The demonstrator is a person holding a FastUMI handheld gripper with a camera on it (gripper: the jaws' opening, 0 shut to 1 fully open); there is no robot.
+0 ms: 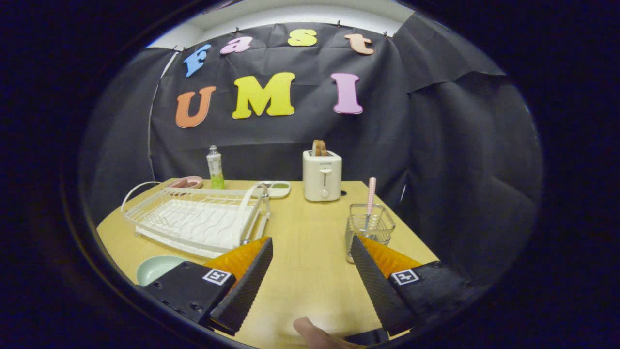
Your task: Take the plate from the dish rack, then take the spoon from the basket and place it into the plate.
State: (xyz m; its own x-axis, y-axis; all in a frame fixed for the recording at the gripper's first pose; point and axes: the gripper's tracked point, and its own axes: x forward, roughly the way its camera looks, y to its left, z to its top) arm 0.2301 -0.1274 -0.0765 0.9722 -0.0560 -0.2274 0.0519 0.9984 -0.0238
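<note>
Counter (310, 232), pale wood grain, runs back to the black cloth wall; lighting dim, bright strip of ceiling above the cloth. Dish rack (193, 220), white wire, sits left of centre on the counter, and its slots look bare. Plate (156, 267), pale green, lies flat on the counter just in front of the rack, partly behind the left finger, so the first step looks done. Toaster (322, 175), cream, stands at the back with bread in its slot. Basket (370, 228), small clear wire cup, stands just ahead of the right finger; the spoon (370, 196) stands upright in it, pink-striped handle sticking out above the rim. Claw (312, 266) spread wide, gripping nothing, bare counter between the fingers. A bottle (215, 167) and small dishes sit along the far edge. A fingertip (312, 332) shows low between the fingers. Judgement: next is the spoon; swing right, come in above the basket rim, pinch the handle high, lift straight up so the light basket does not tip, then carry it left to the plate.
</note>
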